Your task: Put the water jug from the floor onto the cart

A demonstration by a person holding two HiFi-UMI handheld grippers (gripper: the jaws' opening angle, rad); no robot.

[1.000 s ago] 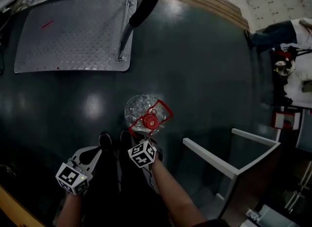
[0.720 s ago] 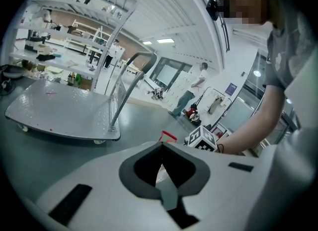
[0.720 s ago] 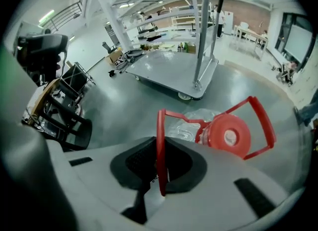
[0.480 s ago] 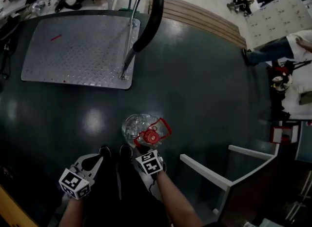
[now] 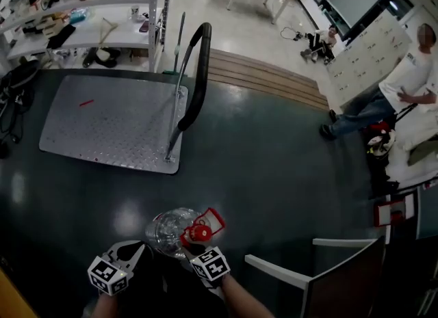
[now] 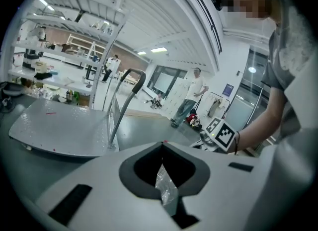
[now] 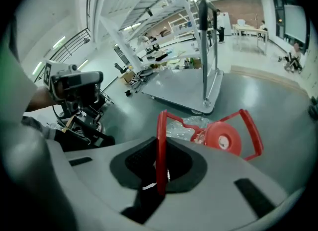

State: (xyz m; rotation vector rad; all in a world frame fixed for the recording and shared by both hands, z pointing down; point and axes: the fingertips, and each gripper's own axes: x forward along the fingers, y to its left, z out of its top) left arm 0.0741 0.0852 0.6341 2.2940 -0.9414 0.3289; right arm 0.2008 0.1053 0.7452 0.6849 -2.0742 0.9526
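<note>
Likely to share its weight, the right hand-held gripper (image 7: 159, 173) clenches the red handle (image 7: 161, 145) of the water jug (image 5: 166, 229) at 6 o'clock, while the left hand-held gripper (image 6: 166, 178) pinches its clear wall; the cart (image 5: 109, 122) sits at 11 o'clock.

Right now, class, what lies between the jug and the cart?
Nothing: only bare floor separates the jug from the cart, as the head view shows.

Open floor (image 5: 274, 159) toward cart deck (image 5: 102, 118); handle (image 5: 195, 70) fences one end.
</note>
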